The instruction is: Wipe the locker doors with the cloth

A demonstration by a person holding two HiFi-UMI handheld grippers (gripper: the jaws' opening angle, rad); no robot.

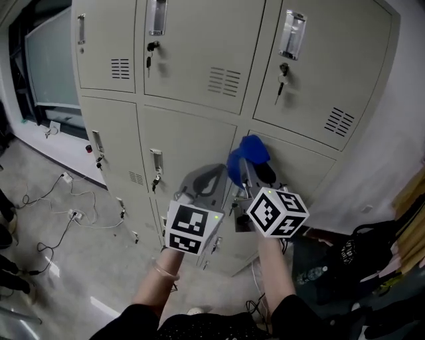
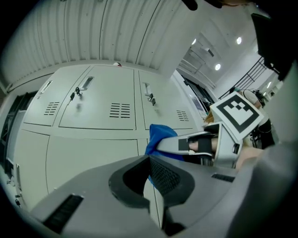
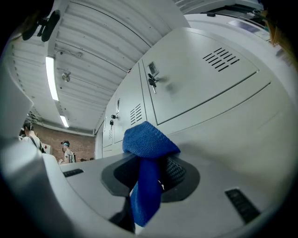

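A bank of beige sheet-metal lockers (image 1: 199,103) filled the head view, seen steeply from above. Six flat rectangular locker doors (image 1: 189,143) showed clearly, three in an upper row and three in the row beneath. On them were five recessed silvery handles (image 1: 157,16) and at least four small keys (image 1: 151,52) hanging from locks. Four blocks of narrow vent slots (image 1: 224,81) were cut into the metal.

Two forearms (image 1: 158,282) reached up from the bottom edge. Each held one grey moulded-plastic gripper topped by a white cube (image 1: 192,228) printed with black square markers.

The right gripper (image 1: 247,167) was clamped on the single cloth (image 1: 250,150), a bright blue piece with a fine knitted texture. The cloth bulged in a rounded lump above the jaw tips, and the right gripper view showed a narrow tail hanging down between the jaws. It sat at the top of the lower right door, just under the seam between the rows. Whether it pressed against the metal could not be told.

The left gripper (image 1: 203,175) was just beside the right one, in front of the lower middle door. Its curved jaws were drawn together at the tips with nothing between them, and a black ridged pad lined the inside.

Thin pale cables (image 1: 73,206) lay looped on the grey speckled floor (image 1: 66,265) at the left.
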